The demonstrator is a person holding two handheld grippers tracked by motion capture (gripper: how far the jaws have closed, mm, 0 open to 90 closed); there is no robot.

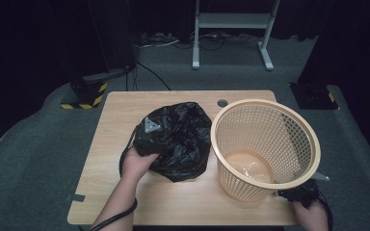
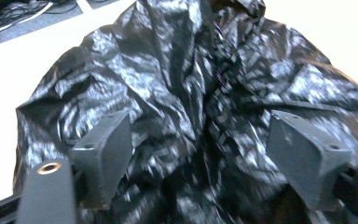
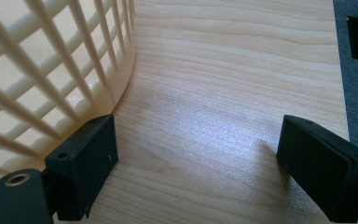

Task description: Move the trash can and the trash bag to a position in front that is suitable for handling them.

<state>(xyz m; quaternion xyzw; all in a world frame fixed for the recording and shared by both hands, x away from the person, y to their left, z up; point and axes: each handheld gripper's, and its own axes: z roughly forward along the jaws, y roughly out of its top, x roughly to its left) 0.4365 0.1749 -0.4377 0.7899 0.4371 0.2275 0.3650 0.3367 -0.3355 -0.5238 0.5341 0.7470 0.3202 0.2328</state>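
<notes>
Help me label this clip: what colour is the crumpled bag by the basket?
Glossy black, the crumpled bag shows best in the left gripper view.

Both forearms are seen bare, with no sleeve worn, and a black cable (image 1: 120,215) is looped beside the left one. The left gripper (image 2: 200,149) is built of matte black parts, with blocky, wedge-shaped jaws, a brass-ringed screw hole on its arm, and a grey three-cornered plate (image 1: 151,125) on top. The right gripper (image 3: 198,158) is made alike, black, with small round holes in its jaws.
</notes>
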